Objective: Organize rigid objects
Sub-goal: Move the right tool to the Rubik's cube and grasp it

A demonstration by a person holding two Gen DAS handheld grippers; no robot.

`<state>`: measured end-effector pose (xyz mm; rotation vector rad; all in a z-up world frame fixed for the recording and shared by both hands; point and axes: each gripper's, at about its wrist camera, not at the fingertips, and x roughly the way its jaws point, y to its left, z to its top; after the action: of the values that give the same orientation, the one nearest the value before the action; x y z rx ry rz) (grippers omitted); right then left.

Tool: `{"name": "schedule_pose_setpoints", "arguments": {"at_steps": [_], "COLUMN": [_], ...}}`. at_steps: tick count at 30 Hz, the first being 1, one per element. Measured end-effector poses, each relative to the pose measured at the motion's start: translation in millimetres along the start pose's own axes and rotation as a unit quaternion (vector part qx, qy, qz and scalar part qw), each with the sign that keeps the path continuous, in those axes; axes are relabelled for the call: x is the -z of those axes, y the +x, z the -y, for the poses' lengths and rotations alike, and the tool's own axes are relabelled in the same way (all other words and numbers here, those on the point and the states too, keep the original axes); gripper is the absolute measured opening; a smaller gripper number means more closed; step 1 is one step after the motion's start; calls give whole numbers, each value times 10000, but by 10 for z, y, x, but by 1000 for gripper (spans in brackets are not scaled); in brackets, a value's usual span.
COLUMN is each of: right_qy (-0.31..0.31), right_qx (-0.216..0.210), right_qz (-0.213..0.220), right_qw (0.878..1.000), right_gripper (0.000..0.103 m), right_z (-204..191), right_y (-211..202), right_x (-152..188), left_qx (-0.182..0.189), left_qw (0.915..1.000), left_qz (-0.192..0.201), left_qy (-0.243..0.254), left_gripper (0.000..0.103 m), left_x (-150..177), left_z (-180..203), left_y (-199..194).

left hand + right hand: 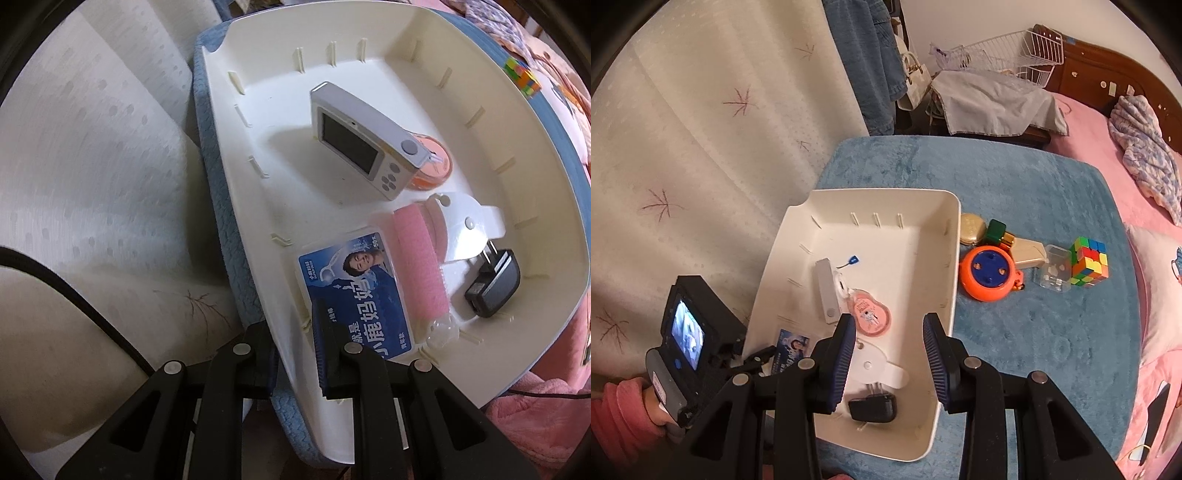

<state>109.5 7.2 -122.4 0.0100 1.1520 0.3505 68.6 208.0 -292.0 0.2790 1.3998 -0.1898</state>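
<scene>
A white bin (406, 29) stands on a blue mat. In it lie a silver camera (365, 140), a pink round tag (437, 162), a blue-labelled floss box (354, 284), a pink roller (417, 258), a white plastic piece (465, 229) and a black charger (495, 284). My left gripper (295, 343) is shut on the bin's near rim, one finger outside and one inside. My right gripper (890, 339) hangs open above the bin (886, 206), nothing between its pads, over the white piece (875, 365) and charger (873, 408).
Right of the bin on the mat (1015, 177) lie an orange round toy (988, 273), a green bottle (997, 230), a gold compact (971, 229), a clear box (1052, 273) and a colour cube (1087, 262). A white curtain (701, 147) hangs left; a pink bed (1108, 155) lies right.
</scene>
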Motion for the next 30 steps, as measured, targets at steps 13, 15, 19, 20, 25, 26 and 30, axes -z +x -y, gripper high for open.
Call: {"name": "schedule_pose_setpoints", "arguments": {"at_steps": [13, 15, 19, 20, 25, 26, 30], "right_qy": [10, 24, 96, 111, 358, 488, 826], "right_qx": [-9, 7, 64, 101, 223, 267, 458], "right_qz": [-191, -227, -337, -353, -483, -506, -624], "right_qw": [9998, 9997, 9994, 9993, 9979, 9972, 9936], "right_gripper": [55, 57, 66, 67, 70, 71, 77], "right_z": [596, 730, 1055, 1143, 1597, 1740, 2144], "right_y": [11, 28, 96, 117, 264, 313, 477], "right_x": [-51, -70, -126, -139, -205, -223, -247], "left_qx": [-35, -91, -167, -202, -316, -330, -418], "left_qw": [9945, 9929, 9881, 9876, 9850, 9845, 9858], "left_qz": [-2, 17, 20, 16, 1, -11, -129], "left_qy": [-1045, -1190, -1530, -1555, -1697, -1720, -1620], "left_gripper": [17, 17, 17, 17, 17, 17, 17], "left_x": [7, 23, 20, 15, 65, 72, -4], "left_z": [-116, -137, -180, -179, -188, -197, -204], "left_y": [16, 15, 18, 21, -21, -21, 18]}}
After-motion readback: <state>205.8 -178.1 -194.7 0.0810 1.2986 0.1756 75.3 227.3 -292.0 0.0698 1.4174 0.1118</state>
